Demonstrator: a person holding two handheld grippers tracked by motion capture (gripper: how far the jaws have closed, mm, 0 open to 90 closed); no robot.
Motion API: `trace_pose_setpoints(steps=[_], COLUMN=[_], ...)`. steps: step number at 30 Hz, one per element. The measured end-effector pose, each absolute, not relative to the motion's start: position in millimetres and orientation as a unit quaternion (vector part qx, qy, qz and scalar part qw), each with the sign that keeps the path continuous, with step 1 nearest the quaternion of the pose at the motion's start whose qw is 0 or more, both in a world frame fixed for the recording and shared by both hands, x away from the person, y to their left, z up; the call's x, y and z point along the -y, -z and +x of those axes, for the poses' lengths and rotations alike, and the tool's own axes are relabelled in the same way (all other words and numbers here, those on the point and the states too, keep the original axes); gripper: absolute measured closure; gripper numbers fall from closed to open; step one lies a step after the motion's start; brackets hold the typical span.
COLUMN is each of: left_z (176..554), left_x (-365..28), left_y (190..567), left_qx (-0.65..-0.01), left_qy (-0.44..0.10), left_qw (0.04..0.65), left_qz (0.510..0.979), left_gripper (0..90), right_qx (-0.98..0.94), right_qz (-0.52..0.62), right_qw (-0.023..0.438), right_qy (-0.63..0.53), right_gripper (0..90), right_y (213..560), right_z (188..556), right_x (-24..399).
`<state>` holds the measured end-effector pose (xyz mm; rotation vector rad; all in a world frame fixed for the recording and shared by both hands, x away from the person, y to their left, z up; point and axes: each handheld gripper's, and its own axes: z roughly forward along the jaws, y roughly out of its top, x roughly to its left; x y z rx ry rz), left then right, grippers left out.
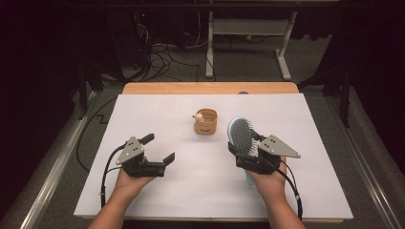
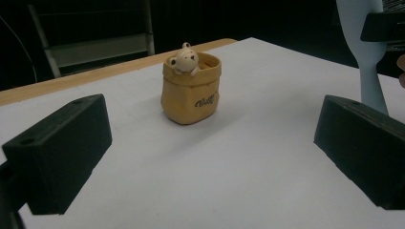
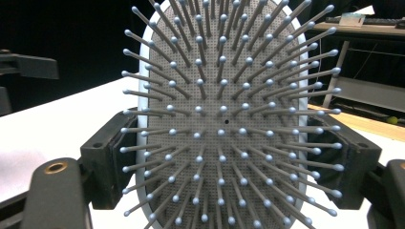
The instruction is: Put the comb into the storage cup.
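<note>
My right tool (image 1: 244, 151) clamps the pale-blue paddle hairbrush (image 1: 240, 134) by its edges; my left tool (image 1: 160, 149) gapes empty, facing the tan bear pouch (image 1: 206, 122) on the white tabletop (image 1: 157, 114).

High view overhead, gripper views low, sharing hairbrush (image 1: 242, 135)

Dark lab, floor cables (image 1: 160, 55), white-covered table (image 1: 157, 114)

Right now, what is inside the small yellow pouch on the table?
A small cream bear figure peeks over the rim of the yellow pouch. Only its head and one paw show; the pouch wall hides anything lower inside.
</note>
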<state>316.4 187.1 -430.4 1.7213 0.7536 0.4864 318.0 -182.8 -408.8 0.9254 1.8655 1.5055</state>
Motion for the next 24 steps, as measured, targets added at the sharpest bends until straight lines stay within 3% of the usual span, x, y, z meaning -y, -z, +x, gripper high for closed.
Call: trace_pose_setpoints(steps=[24], left_z=[343], left_x=[-132], left_y=[447], left_qx=[-0.301], left_qy=[-0.172], left_qw=[0.579], left_qz=[0.738], left_gripper=[0.0], right_qx=[-0.697], right_qz=[0.343], right_qw=[0.280], right_qy=[-0.564], right_gripper=[20.8], right_y=[408], right_z=[316], right_x=[182])
